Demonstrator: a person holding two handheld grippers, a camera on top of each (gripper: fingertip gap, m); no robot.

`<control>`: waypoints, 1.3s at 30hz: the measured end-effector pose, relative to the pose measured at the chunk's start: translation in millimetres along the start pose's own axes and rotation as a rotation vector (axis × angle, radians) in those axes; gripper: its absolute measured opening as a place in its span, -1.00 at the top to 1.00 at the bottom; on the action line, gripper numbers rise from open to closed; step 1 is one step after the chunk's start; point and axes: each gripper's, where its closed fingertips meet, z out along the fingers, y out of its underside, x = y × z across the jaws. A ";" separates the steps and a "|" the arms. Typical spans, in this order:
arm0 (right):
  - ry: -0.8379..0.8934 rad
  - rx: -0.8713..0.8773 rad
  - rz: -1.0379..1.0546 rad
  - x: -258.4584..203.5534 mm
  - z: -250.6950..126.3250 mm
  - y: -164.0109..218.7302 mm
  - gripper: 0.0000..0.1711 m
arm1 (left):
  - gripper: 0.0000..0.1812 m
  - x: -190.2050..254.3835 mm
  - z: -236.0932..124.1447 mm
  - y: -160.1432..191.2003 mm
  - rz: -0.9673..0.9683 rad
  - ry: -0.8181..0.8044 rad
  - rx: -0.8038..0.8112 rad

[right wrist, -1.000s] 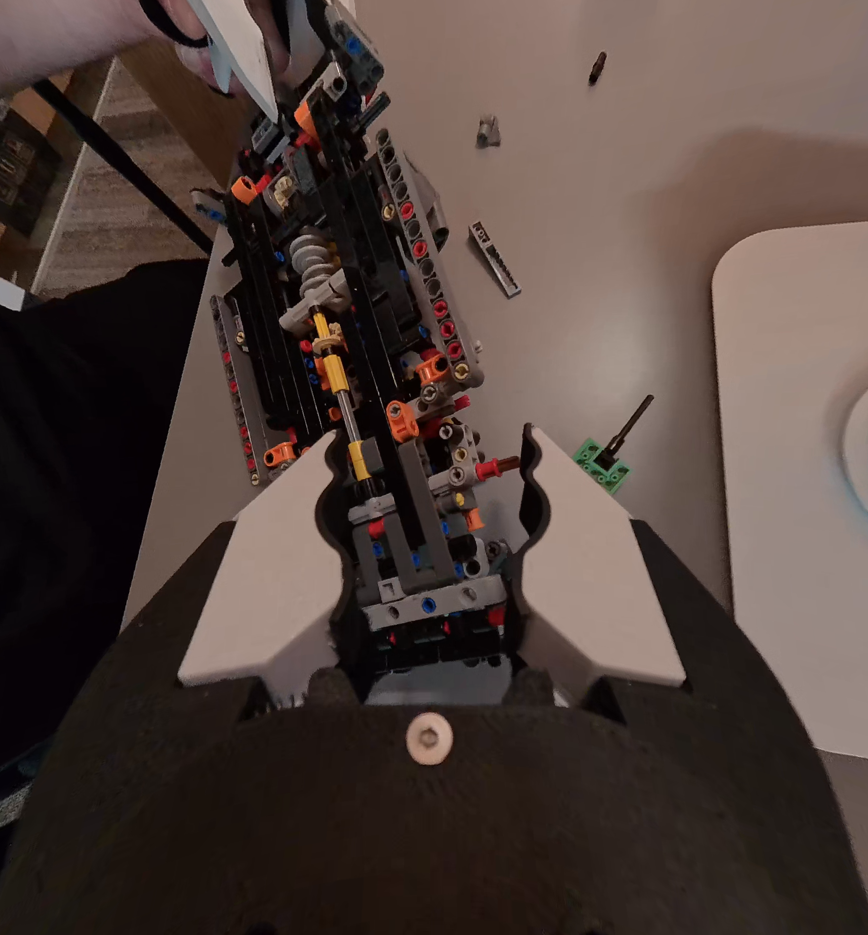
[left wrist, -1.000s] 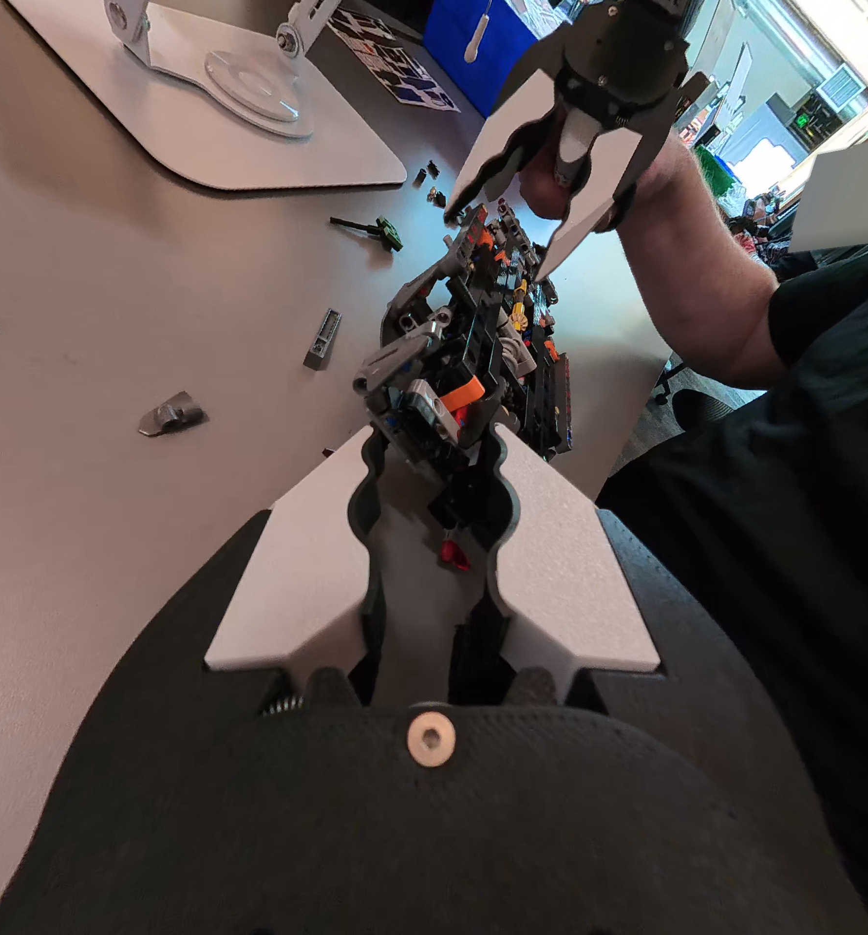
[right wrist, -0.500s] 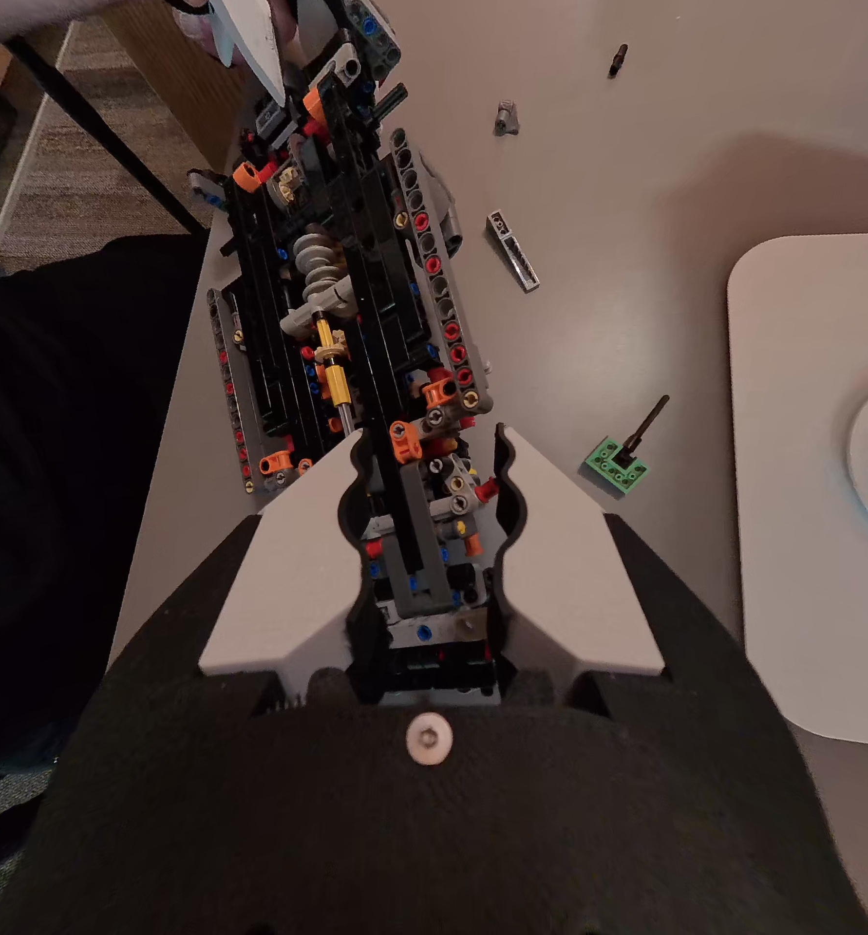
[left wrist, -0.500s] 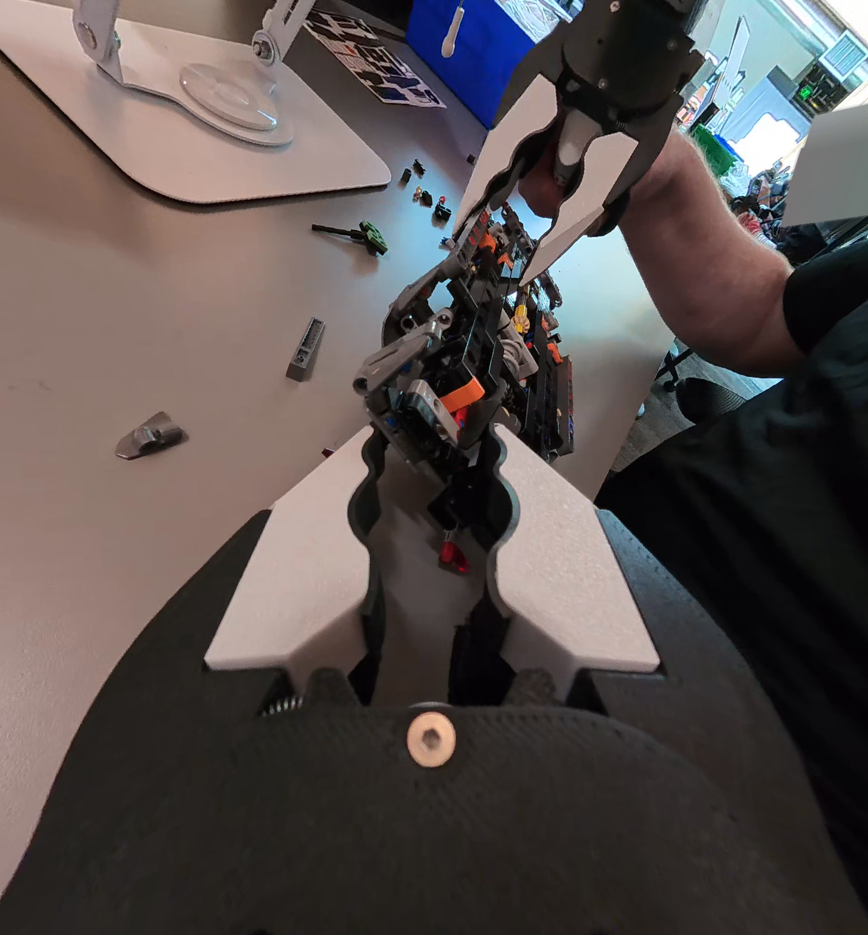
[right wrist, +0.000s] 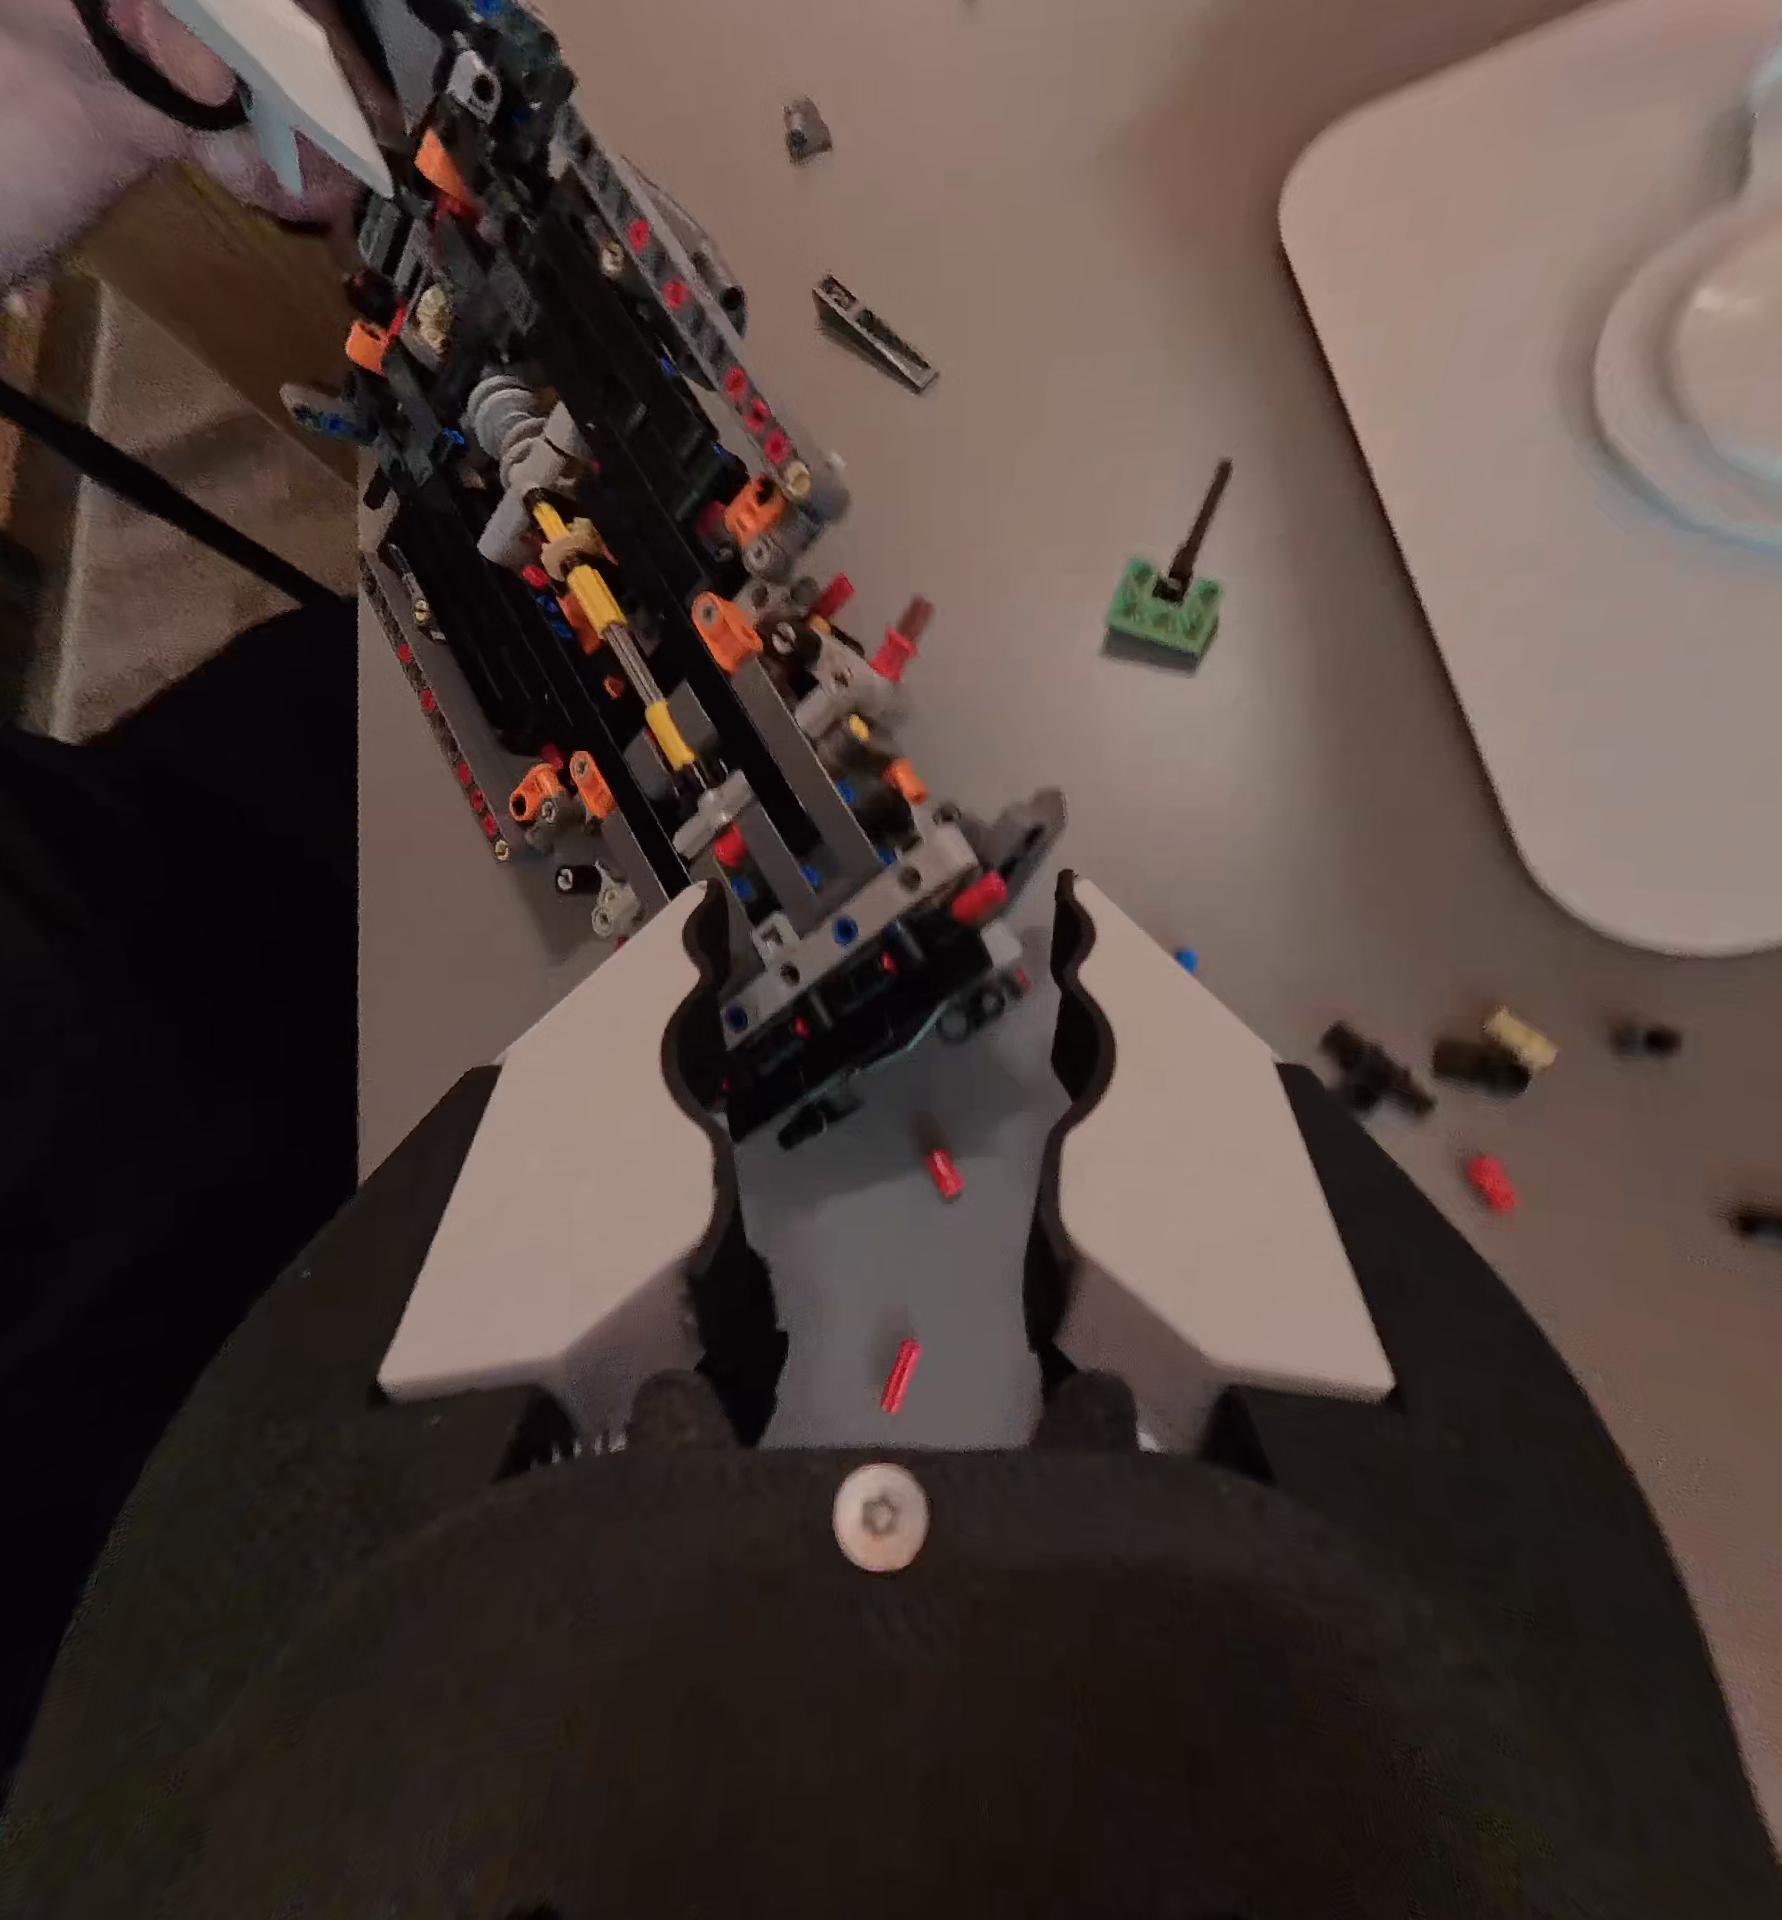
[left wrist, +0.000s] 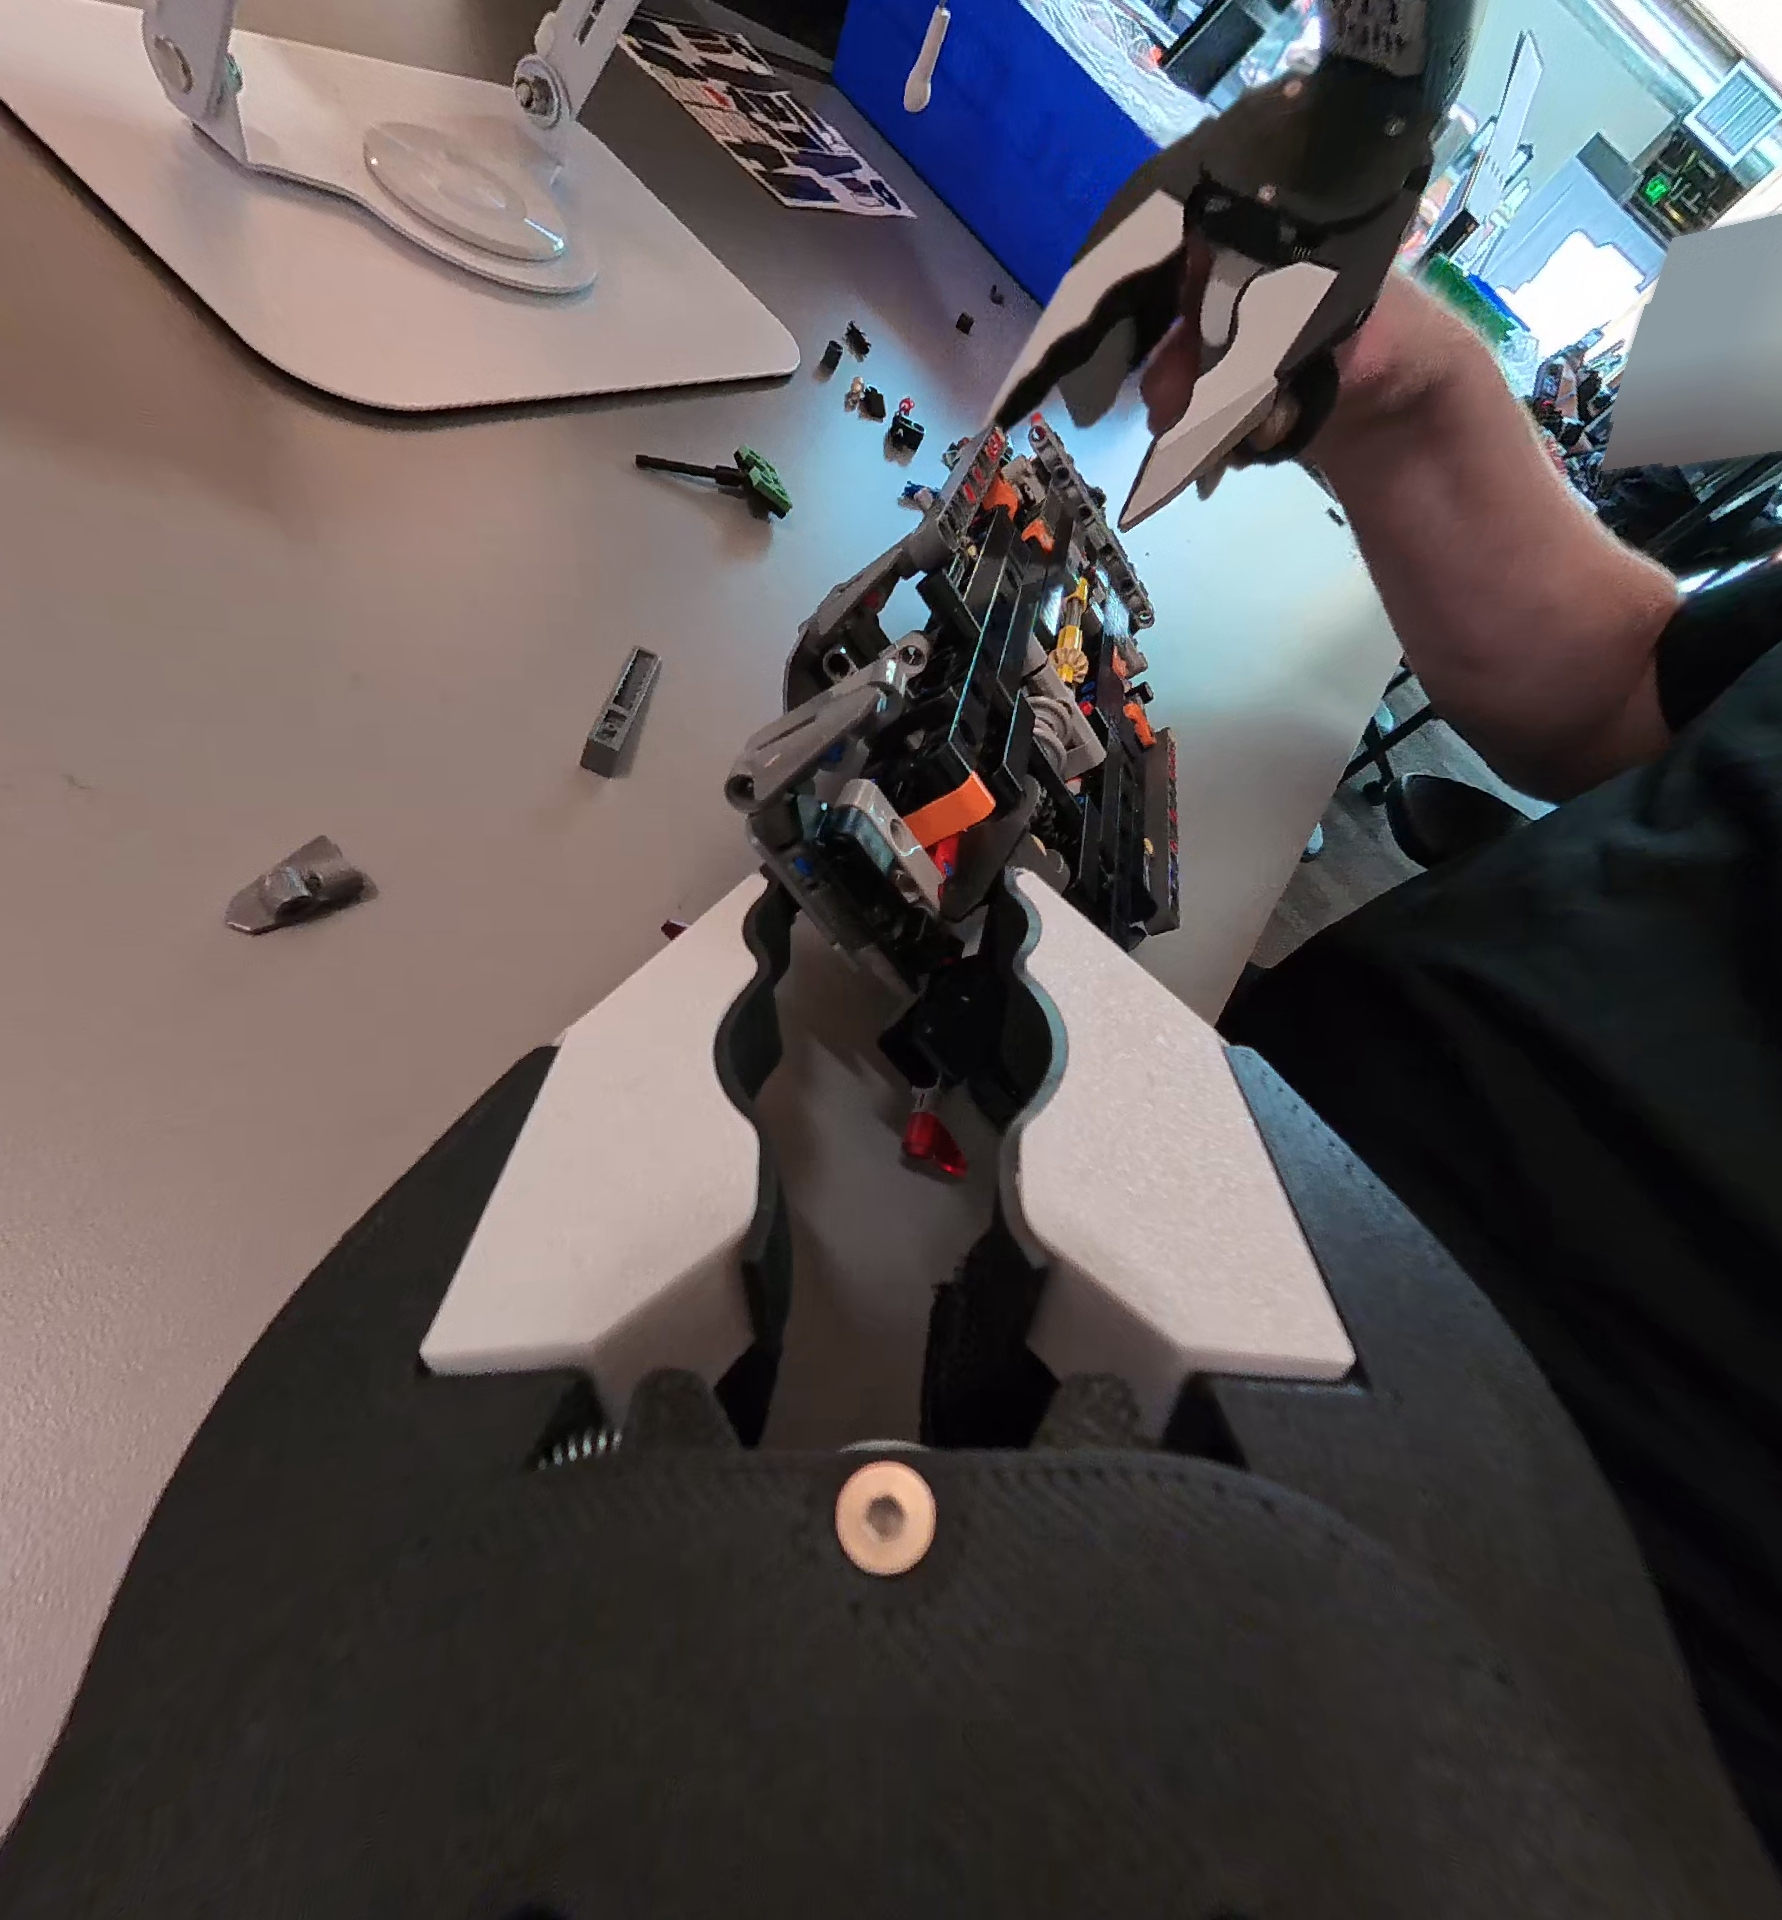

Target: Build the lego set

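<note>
- Two grippers are working at opposite ends of the lego chassis [left wrist: 980,727], which is lying on the grey table [left wrist: 243,644].
- Left gripper [left wrist: 892,935] is pinching the chassis's near end between its white fingers [left wrist: 638,1122].
- Right gripper [right wrist: 882,925] is spread wide, its jaws standing apart from the chassis end [right wrist: 856,966] lying between them, touching neither side.
- Loose red pins [right wrist: 941,1174] are lying on the table between the right gripper's fingers.
- A green brick with a black axle [right wrist: 1167,603] is sitting to the right gripper's right, near a white stand base [right wrist: 1593,665].
</note>
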 end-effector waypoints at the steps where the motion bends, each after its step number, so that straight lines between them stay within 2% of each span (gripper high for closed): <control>1: -0.008 0.016 0.042 1.2 -2.0 4.5 0.30 | 0.59 -0.2 0.1 0.1 -0.002 0.001 0.001; 3: -0.030 0.053 0.113 2.1 -4.9 10.8 0.35 | 0.59 -0.7 0.3 0.5 -0.005 0.001 0.000; 11: -0.145 0.073 0.281 -4.2 1.8 24.1 0.36 | 0.59 -0.4 1.4 0.6 -0.001 -0.014 -0.006; 20: -0.127 0.095 0.260 -3.6 4.4 22.8 0.41 | 0.59 0.0 1.3 -0.9 0.005 -0.035 0.000; 39: 0.003 0.237 0.113 5.5 1.7 -6.2 0.44 | 0.59 1.8 -14.7 -26.7 0.176 -0.132 0.069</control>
